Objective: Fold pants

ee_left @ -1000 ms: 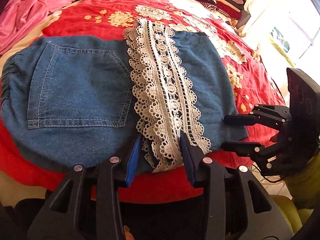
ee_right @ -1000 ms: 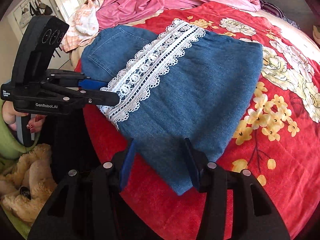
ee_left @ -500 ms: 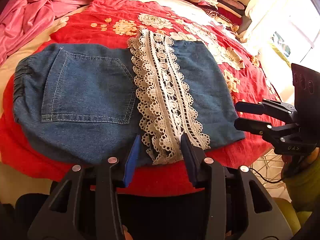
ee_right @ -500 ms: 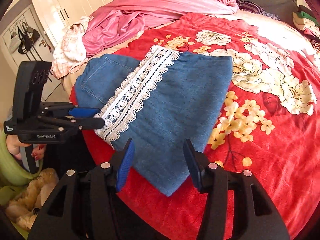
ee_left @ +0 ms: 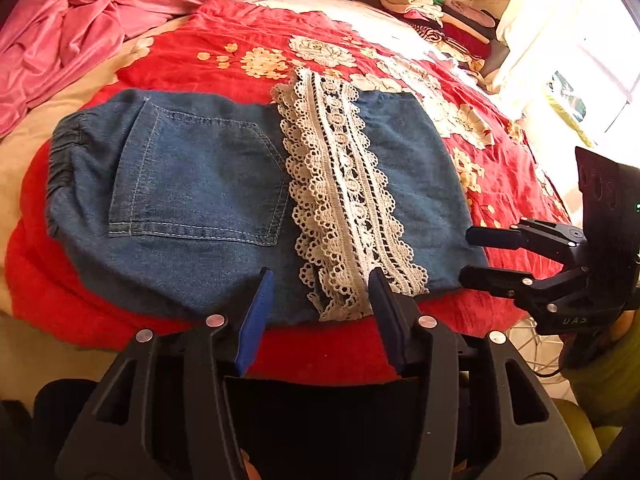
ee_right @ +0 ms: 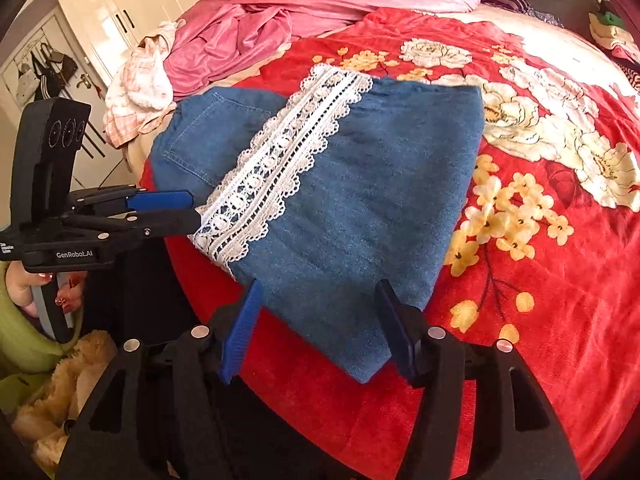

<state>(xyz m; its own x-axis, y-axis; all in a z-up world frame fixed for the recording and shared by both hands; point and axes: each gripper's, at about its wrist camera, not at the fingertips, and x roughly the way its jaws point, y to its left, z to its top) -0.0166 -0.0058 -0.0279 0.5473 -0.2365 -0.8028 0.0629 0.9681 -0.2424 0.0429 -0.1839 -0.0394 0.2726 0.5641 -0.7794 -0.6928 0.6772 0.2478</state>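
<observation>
The blue denim pants (ee_left: 208, 200) lie folded flat on the red flowered blanket, back pocket up, with a white lace band (ee_left: 344, 208) across them. They also show in the right wrist view (ee_right: 360, 208). My left gripper (ee_left: 320, 300) is open and empty, its tips at the near edge by the lace end. My right gripper (ee_right: 316, 312) is open and empty, straddling the near denim corner. Each gripper shows in the other's view: the right gripper (ee_left: 472, 256) and the left gripper (ee_right: 188, 212).
The red blanket (ee_right: 540, 280) covers the bed. A pink sheet (ee_left: 80, 24) is bunched at the far left. A stack of folded clothes (ee_left: 436, 12) sits at the far right. A white-pink cloth (ee_right: 136, 92) lies by the wardrobe. A plush toy (ee_right: 68, 380) lies below.
Both grippers have drawn back from the pants toward the bed's near edge, staying open. The pants have not moved.
</observation>
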